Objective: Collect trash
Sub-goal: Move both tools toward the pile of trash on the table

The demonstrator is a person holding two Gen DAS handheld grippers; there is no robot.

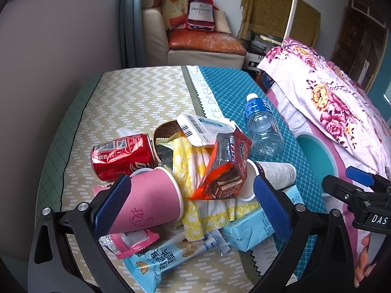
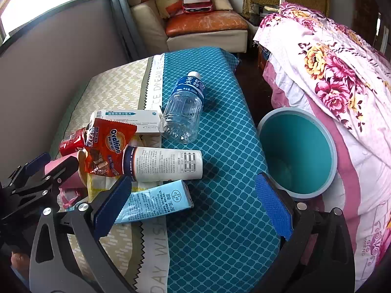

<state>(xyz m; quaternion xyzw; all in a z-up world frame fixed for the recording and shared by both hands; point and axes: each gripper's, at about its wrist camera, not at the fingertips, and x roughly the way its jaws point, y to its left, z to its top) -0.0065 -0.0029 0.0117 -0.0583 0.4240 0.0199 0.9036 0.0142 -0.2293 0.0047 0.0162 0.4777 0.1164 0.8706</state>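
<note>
Jaws of the left gripper (image 1: 191, 202) and right gripper (image 2: 193, 205) both stand spread, holding nothing. Trash is piled on the table (image 2: 215, 232): pink cup (image 1: 151, 200), red can (image 1: 122, 155), bottle (image 2: 182, 111). Teal bin (image 2: 297, 153) stands beside a floral bed (image 2: 342, 78); its bottom is hidden.

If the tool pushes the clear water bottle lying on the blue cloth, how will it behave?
The water bottle looks empty, so it is probably light. It lies on its side and is round, so it may roll. Its thin, clear wall would likely dent under a hard squeeze.
</note>
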